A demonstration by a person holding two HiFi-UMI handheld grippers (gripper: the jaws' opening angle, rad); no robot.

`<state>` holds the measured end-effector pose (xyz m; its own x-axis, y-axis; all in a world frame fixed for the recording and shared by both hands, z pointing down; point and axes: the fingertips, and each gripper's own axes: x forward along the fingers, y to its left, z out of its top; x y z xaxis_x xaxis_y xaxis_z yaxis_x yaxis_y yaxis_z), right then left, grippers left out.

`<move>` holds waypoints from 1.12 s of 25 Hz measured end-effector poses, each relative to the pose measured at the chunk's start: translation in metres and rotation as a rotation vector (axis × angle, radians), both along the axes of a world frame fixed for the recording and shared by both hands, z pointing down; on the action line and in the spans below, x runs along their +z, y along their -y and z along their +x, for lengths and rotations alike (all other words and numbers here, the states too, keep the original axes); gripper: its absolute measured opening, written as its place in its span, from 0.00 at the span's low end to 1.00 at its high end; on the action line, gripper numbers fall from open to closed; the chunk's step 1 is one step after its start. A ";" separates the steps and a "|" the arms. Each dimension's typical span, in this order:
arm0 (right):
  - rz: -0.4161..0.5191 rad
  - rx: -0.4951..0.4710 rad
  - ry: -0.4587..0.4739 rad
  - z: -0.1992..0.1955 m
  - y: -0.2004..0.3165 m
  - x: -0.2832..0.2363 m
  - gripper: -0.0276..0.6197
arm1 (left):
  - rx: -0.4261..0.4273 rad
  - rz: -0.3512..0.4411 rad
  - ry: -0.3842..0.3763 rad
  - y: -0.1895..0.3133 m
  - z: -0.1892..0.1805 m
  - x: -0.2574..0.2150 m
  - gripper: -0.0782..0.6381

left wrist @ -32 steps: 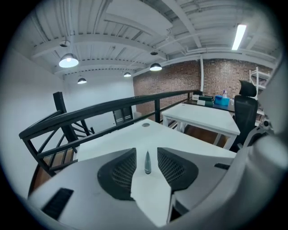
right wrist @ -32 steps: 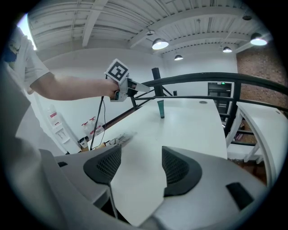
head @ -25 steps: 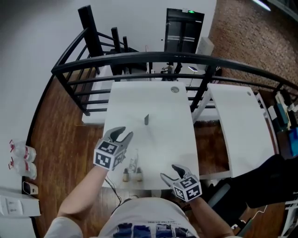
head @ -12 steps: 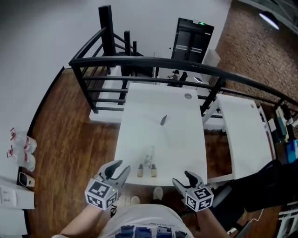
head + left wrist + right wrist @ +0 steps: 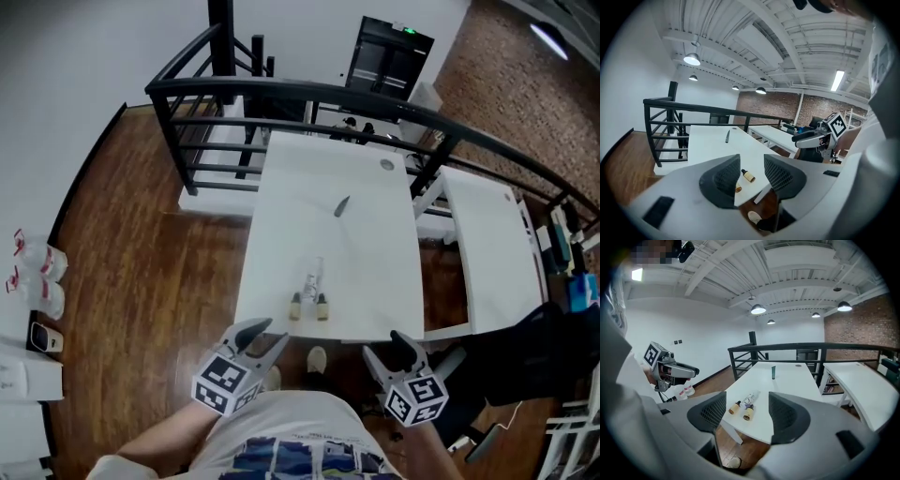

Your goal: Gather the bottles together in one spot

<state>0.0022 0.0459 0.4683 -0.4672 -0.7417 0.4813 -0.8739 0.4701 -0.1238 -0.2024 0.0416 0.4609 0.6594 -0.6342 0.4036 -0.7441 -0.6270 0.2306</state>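
I see a first amber bottle (image 5: 295,306) and a second amber bottle (image 5: 322,307), both small, lying side by side near the front edge of the white table (image 5: 375,272), dark caps pointing away from me. A clear bottle (image 5: 312,278) lies just behind them. A slim dark bottle (image 5: 342,206) sits well apart, farther up the table.

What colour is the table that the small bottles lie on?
White table, clearest in the head view.
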 end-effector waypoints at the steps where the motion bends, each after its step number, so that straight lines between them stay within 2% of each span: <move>1: 0.000 -0.003 -0.006 -0.004 -0.004 -0.001 0.51 | 0.014 -0.005 -0.003 -0.004 0.000 0.001 0.31; 9: -0.018 -0.022 -0.022 -0.027 -0.018 0.005 0.51 | 0.058 -0.056 -0.009 -0.021 -0.006 0.013 0.31; 15: -0.028 -0.025 -0.032 -0.033 -0.020 0.012 0.51 | 0.057 -0.070 -0.064 -0.019 -0.007 0.014 0.31; 22: -0.056 -0.033 -0.049 -0.041 -0.018 0.026 0.51 | 0.052 -0.046 0.010 -0.013 -0.009 0.019 0.31; 28: -0.062 -0.050 -0.052 -0.054 -0.010 0.031 0.51 | 0.055 -0.092 0.003 0.001 -0.002 0.032 0.31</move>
